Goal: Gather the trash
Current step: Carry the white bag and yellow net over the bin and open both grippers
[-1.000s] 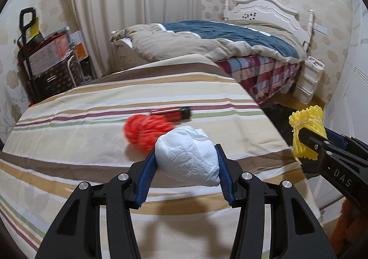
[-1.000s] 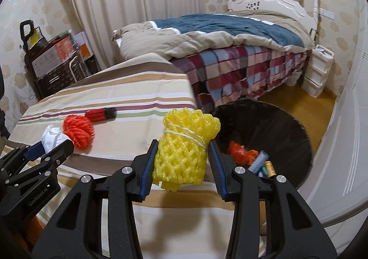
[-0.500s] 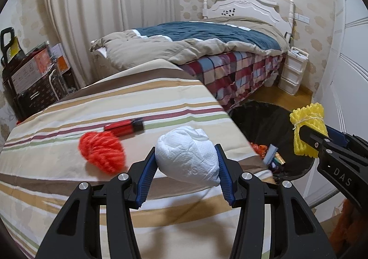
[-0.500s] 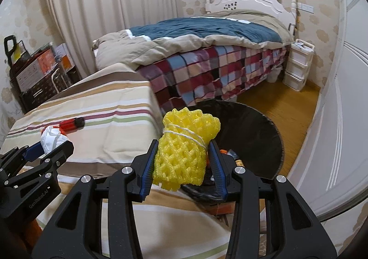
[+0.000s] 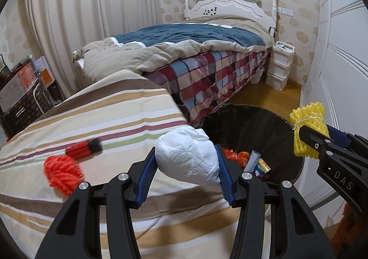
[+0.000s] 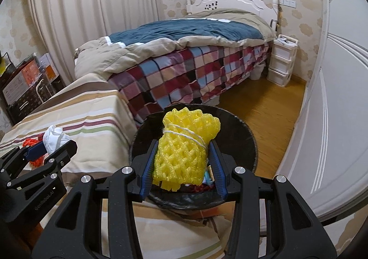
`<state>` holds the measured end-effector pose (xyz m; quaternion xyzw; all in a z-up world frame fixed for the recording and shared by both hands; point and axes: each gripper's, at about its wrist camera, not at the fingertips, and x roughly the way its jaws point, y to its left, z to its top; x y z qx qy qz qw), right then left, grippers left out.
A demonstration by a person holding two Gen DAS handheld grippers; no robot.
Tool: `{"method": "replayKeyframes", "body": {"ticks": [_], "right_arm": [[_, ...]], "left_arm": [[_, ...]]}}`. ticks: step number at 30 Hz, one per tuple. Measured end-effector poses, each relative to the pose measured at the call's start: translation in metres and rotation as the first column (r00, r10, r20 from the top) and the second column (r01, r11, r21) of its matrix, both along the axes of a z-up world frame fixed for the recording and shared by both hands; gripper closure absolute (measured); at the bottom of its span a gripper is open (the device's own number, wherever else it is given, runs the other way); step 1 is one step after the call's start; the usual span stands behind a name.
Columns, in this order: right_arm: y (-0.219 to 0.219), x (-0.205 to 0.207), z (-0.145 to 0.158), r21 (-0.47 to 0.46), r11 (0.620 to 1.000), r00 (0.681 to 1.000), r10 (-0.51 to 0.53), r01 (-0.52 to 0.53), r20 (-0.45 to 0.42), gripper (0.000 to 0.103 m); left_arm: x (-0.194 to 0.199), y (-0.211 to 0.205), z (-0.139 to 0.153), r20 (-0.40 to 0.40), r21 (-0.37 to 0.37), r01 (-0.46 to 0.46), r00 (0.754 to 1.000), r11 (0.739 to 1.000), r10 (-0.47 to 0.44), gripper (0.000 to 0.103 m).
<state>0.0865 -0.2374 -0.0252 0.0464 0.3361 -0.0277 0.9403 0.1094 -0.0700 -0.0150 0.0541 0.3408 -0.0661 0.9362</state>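
My left gripper [image 5: 186,162] is shut on a crumpled white tissue wad [image 5: 187,158] and holds it above the striped table's right edge, beside the black trash bin [image 5: 239,125]. My right gripper [image 6: 182,155] is shut on a yellow foam net roll [image 6: 184,146] tied with white string, held over the bin [image 6: 239,134]. The roll also shows in the left wrist view [image 5: 308,130]. An orange net ball [image 5: 62,172] and a red-and-black cylinder [image 5: 84,147] lie on the striped cloth [image 5: 92,116].
The bin holds orange netting, batteries and small scraps [image 5: 255,163]. A bed with a plaid cover [image 6: 195,68] stands behind it. A white drawer unit [image 6: 283,58] and a white wardrobe door [image 6: 333,109] are at the right. A cart with boxes [image 5: 20,88] is at the far left.
Both grippers have moved right, off the table and toward the bin. The yellow roll is now over the bin. The orange ball and red cylinder stayed on the cloth.
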Motion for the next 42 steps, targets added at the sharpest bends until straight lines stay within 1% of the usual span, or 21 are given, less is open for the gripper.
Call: {"method": "replayKeyframes", "body": {"ticks": [6,11,16,29,31,33,34,35,38,42], "right_arm": [[-0.016,0.011,-0.003,0.001,1.000,1.000,-0.029,0.029,0.001,0.061],[-0.027,0.025,-0.009,0.009,0.999,0.999,-0.042,0.042,-0.003,0.061],[-0.035,0.040,-0.015,0.013,0.999,0.999,-0.050,0.050,-0.007,0.061],[-0.050,0.066,-0.031,0.023,0.995,0.995,-0.092,0.093,-0.037,0.060],[-0.052,0.069,-0.032,0.023,0.995,0.995,-0.096,0.097,-0.038,0.059],[-0.054,0.071,-0.033,0.022,0.995,0.994,-0.101,0.102,-0.038,0.054],[-0.054,0.071,-0.033,0.021,0.994,0.994,-0.106,0.107,-0.037,0.046],[-0.055,0.071,-0.033,0.021,0.994,0.993,-0.110,0.110,-0.032,0.040],[-0.056,0.069,-0.032,0.013,0.992,0.992,-0.122,0.123,-0.026,0.039],[-0.058,0.066,-0.031,0.009,0.990,0.989,-0.144,0.144,-0.019,0.033]], "left_arm": [[0.019,-0.021,-0.002,0.015,0.012,0.019,1.000,1.000,-0.019,0.053],[0.036,-0.037,-0.006,0.010,0.026,0.031,0.999,0.999,-0.031,0.053],[0.053,-0.048,-0.012,-0.014,0.035,0.027,1.000,0.999,-0.027,0.053],[0.075,-0.067,-0.022,-0.048,0.059,0.029,0.998,0.998,-0.027,0.052],[0.076,-0.067,-0.023,-0.047,0.068,0.028,0.999,0.997,-0.025,0.045],[0.077,-0.066,-0.024,-0.046,0.070,0.016,0.999,0.997,-0.012,0.030],[0.076,-0.065,-0.024,-0.044,0.063,0.010,0.999,0.998,-0.007,0.028],[0.076,-0.064,-0.023,-0.041,0.061,0.005,0.999,0.998,-0.002,0.027],[0.074,-0.062,-0.022,-0.028,0.074,-0.010,1.000,0.997,0.012,0.020],[0.073,-0.059,-0.021,-0.033,0.074,-0.021,0.999,0.997,0.023,0.018]]}}
